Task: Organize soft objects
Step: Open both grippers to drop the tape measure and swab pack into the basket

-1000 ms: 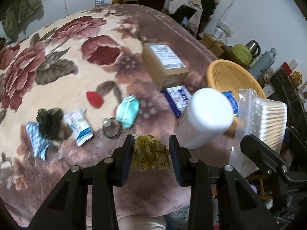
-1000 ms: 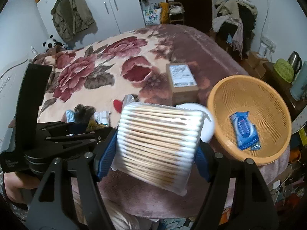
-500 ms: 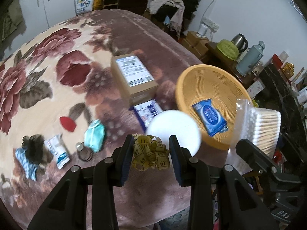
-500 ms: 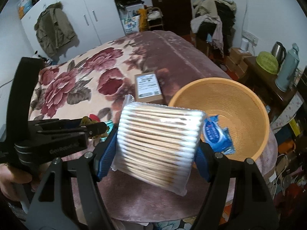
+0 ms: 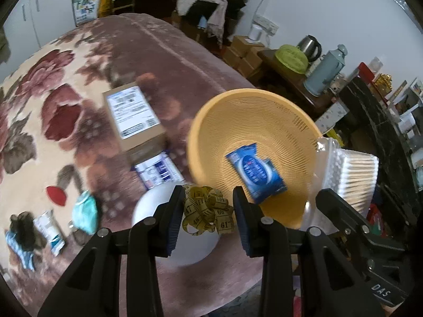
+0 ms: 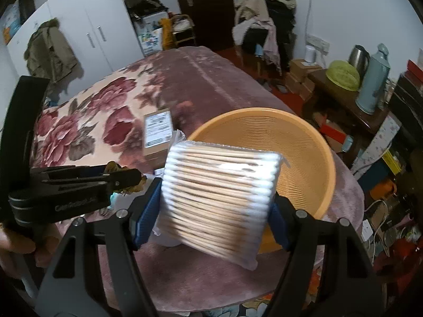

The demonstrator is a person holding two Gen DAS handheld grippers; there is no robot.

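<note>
Bunching between the narrowly set jaws of the left gripper, a yellow tape measure hangs just beside the orange basket on the floral bed. The right gripper clamps a cotton-swab pack above the basket rim, jaws wide.

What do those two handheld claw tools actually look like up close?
Both are black plastic. The left gripper and right gripper each have two angular arms with silver screws and blue ribbed pads inside the fingers. White lettering marks their bodies, too blurred to read fully.
</note>
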